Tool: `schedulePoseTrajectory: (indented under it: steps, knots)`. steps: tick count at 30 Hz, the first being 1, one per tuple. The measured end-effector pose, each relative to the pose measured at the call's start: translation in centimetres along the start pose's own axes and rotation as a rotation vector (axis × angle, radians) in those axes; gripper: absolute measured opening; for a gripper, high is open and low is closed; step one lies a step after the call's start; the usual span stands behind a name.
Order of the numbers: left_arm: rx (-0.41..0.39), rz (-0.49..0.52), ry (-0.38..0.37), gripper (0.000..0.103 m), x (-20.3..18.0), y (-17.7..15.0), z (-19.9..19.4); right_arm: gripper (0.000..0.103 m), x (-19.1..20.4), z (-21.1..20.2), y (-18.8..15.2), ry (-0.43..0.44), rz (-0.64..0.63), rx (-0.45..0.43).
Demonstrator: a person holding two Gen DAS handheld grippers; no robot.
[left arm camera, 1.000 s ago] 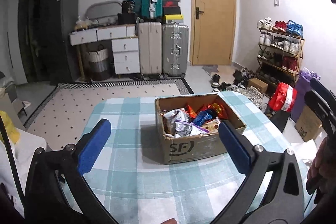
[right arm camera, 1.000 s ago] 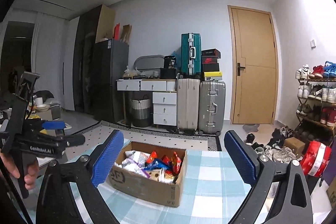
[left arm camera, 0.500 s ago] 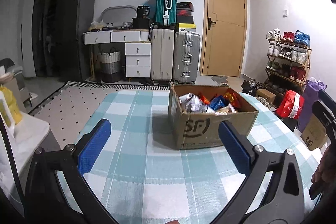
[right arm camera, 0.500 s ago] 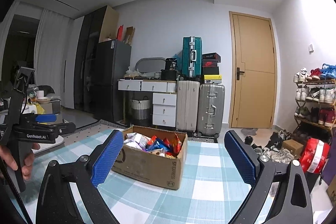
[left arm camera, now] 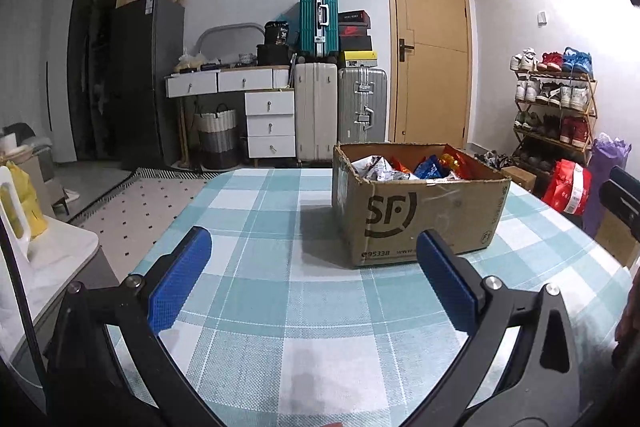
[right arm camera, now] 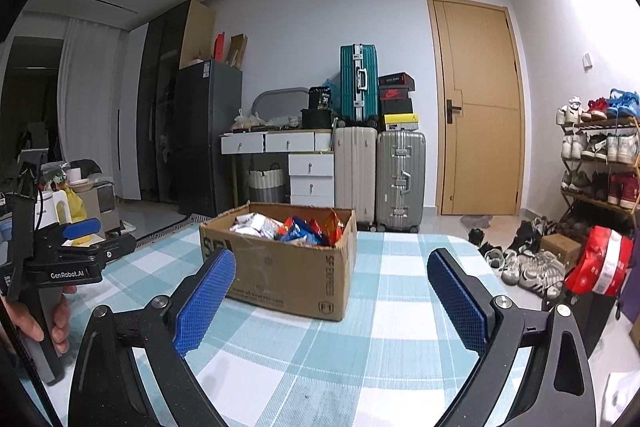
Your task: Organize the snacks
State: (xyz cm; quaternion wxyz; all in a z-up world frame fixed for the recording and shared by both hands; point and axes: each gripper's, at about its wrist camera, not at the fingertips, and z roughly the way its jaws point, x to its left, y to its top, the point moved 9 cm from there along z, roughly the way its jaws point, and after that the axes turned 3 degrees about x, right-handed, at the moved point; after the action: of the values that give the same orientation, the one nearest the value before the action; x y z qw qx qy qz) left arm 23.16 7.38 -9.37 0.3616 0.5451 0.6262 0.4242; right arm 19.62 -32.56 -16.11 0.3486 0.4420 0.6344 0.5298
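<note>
A cardboard box [left arm camera: 420, 215] [right arm camera: 292, 267] printed "SF" stands on a table with a blue-and-white checked cloth [left arm camera: 280, 299] [right arm camera: 384, 339]. It is filled with snack packets [left arm camera: 416, 167] [right arm camera: 296, 227] in silver, blue, orange and red. My left gripper [left arm camera: 316, 279] is open, low over the cloth, short of the box's near left corner, nothing between its blue pads. My right gripper [right arm camera: 332, 299] is open too, in front of the box and empty. The left gripper also shows at the left edge of the right wrist view, held by a hand [right arm camera: 24, 319].
Beyond the table are suitcases [left arm camera: 340, 107], a white drawer desk [left arm camera: 256, 99], a dark fridge [left arm camera: 136, 75] and a wooden door [left arm camera: 432, 59]. A shoe rack [left arm camera: 556, 107] and a red bag [left arm camera: 568, 187] stand right. A white chair with a yellow bag [left arm camera: 24, 211] is left.
Both grippers have dropped lower toward the table, so the views now look at the box from the side instead of down into it. Both stay open.
</note>
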Motion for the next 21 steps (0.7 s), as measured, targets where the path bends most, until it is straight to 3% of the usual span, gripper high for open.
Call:
schedulePoseTrajectory:
  steps: [9,13,21]
  knots:
    - [-0.012,-0.008,0.002,0.102,0.1,-0.2,1.3,0.099,-0.9,1.7,-1.3,-0.009,0.032,0.052]
    - [-0.011,-0.002,-0.005,0.102,0.0,-0.1,1.4,0.099,-0.5,3.9,-2.6,-0.027,-0.003,0.145]
    - [-0.014,0.002,-0.027,0.102,0.1,-0.3,2.1,0.102,-0.3,4.4,-2.9,-0.008,-0.003,0.136]
